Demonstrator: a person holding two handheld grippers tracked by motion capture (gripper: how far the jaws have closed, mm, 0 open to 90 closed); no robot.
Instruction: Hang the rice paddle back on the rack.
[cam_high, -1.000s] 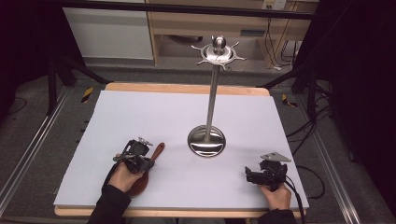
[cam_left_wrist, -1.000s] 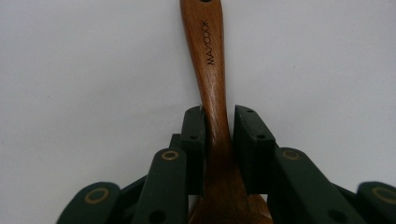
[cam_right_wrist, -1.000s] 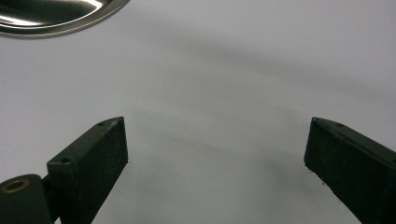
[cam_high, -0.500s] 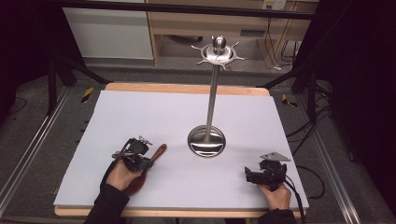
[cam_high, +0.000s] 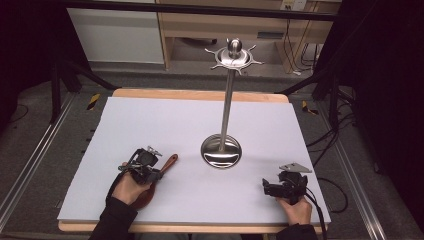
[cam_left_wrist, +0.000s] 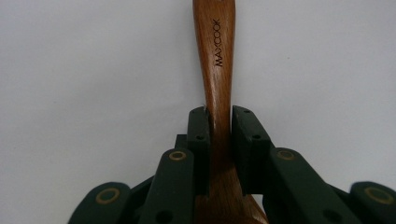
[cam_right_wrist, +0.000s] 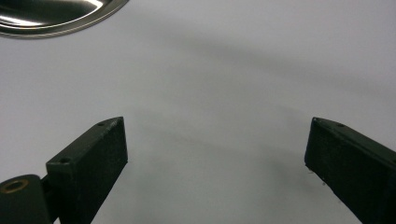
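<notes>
The left gripper (cam_left_wrist: 219, 123) pinches the wooden spoon (cam_left_wrist: 215, 60) by its neck, the spoon lying flat just left of the metal stand (cam_high: 221, 151); judged step: grasp secured, lift next. Right of the stand, the right gripper (cam_right_wrist: 215, 154) rests with jaws spread, holding nothing

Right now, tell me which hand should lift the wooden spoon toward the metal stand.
Left. The left gripper is already shut on the wooden spoon, pads pressing both sides of its handle. The right gripper is open over bare white mat, apart from the spoon, beside the metal stand.
</notes>
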